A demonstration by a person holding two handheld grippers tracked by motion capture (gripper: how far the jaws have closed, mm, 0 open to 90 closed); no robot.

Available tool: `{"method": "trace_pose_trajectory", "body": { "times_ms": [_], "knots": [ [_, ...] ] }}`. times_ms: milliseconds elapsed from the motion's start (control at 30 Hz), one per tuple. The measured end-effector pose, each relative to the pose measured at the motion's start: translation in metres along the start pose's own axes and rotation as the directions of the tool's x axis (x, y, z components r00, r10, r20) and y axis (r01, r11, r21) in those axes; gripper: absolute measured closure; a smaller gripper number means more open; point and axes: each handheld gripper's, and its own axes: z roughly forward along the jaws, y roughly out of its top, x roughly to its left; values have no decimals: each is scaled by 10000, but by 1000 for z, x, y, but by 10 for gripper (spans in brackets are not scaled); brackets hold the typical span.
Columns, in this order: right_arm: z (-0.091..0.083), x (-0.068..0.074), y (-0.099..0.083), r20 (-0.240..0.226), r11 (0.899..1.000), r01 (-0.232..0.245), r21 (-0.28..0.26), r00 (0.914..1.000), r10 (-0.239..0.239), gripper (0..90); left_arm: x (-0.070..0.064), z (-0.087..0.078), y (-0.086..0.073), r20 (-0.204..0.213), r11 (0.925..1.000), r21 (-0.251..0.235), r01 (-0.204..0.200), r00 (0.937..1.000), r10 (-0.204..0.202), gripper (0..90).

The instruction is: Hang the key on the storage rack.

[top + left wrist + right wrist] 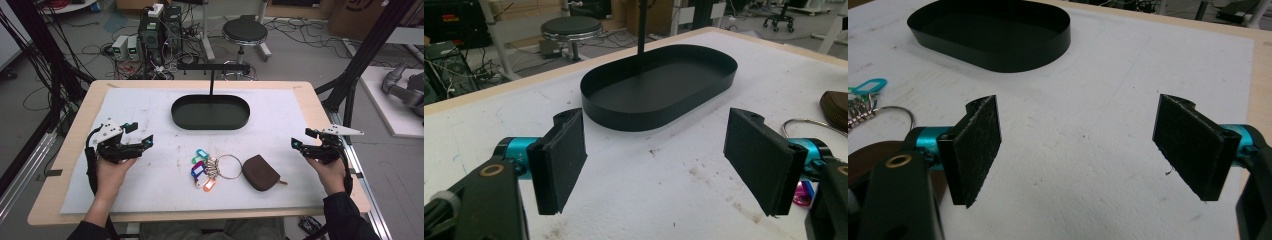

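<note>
Both tongs hover spread and empty above the white surface [150, 190]: the left tongs [142, 141] at the left, the right tongs [298, 139] at the right. Between them, toward the near edge, lies a key ring [227, 166] with coloured tags, touching a brown pouch [260, 172]. The black oval tray [210, 124] sits farther back.

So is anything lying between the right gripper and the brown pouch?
Nothing visible: bare white mat separates the open right gripper from the brown leather pouch; the key ring with coloured tags lies on its far side.
</note>
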Motion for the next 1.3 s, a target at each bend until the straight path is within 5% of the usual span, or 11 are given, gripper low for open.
{"method": "trace_pose_trajectory", "body": {
  "times_ms": [433,733,933,967,1100,1300],
  "knots": [
    [-2,-5,-2,222,10000,16,25,9998,-16,198,-13,12,12,742,9996,87,-282,9969,275,247],
    [-4,-2,-2,348,9999,108,-4,9993,-108,198,-29,31,29,1425,9979,217,-609,9881,572,264],
    [-3,-2,-2,314,9999,139,14,9994,-139,198,-47,53,45,2313,9953,454,-850,9702,723,303],
    [-3,-1,-2,307,9999,105,25,9995,-105,198,-54,62,49,2671,9942,555,-924,9608,744,315],
    [-3,-2,-2,335,9998,184,50,9993,-186,198,-65,75,54,2956,9908,761,-1119,9515,848,373],
    [-3,-3,-2,322,9999,126,78,9994,-128,198,-79,102,56,3677,9840,1216,-1302,9267,772,386]
  ]
}}
